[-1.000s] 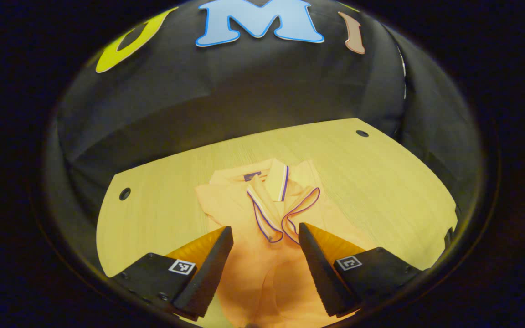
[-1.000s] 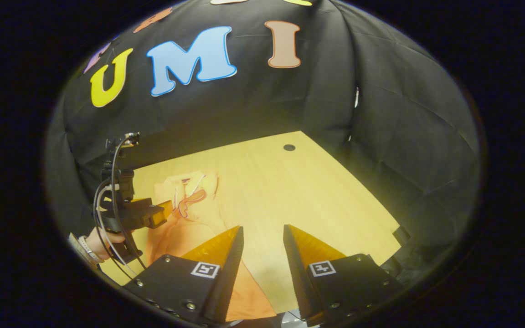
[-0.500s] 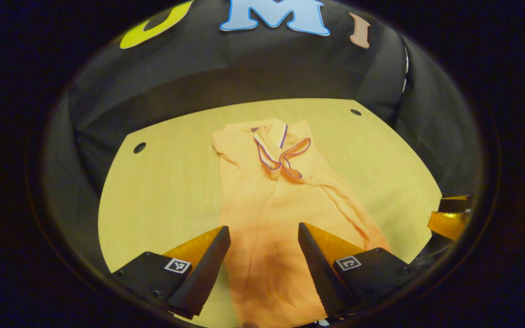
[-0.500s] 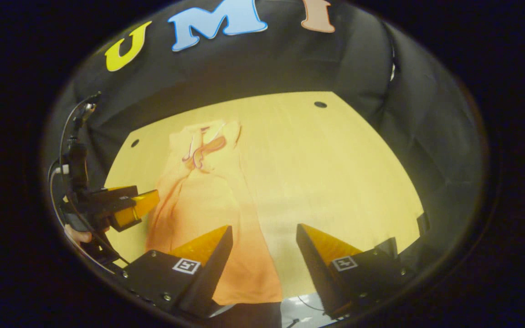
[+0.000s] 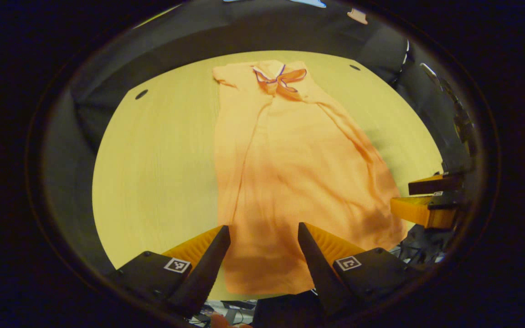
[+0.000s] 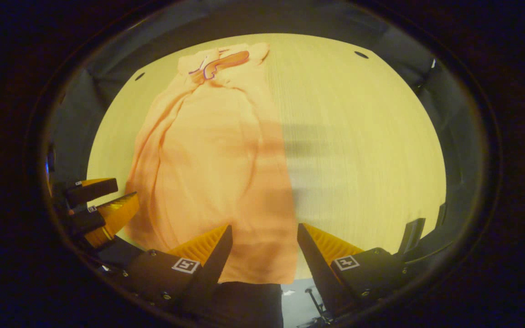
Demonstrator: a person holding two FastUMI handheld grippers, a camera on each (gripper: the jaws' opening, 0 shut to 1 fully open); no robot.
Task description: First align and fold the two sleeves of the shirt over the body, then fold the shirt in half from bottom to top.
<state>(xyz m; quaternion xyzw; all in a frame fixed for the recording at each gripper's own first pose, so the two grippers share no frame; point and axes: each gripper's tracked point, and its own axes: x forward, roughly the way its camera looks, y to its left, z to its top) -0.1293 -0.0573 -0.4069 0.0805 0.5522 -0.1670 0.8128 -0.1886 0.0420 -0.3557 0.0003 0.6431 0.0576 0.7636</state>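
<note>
An orange shirt (image 5: 285,159) lies lengthwise on the wooden table (image 5: 153,155), collar at the far end, both sleeves folded over the body, cuffs (image 5: 283,79) trimmed in purple meeting near the collar. Its hem lies at the near table edge. My left gripper (image 5: 262,237) hovers open above the hem's left part, nothing between its fingers. In the right gripper view the shirt (image 6: 212,155) fills the left half of the table, and my right gripper (image 6: 262,234) stands open over the hem's right corner. Each view also catches the other gripper (image 5: 426,200) (image 6: 98,205) at its side.
The table has small round holes (image 5: 141,94) (image 6: 361,54) near its far corners. Black cloth walls close in behind and at both sides. The table's near edge runs just below the hem, with cables and dark gear beneath.
Both grippers have pulled back from the collar end to the hem at the near edge and tilted down. The whole shirt has come into view. Both stayed open.
</note>
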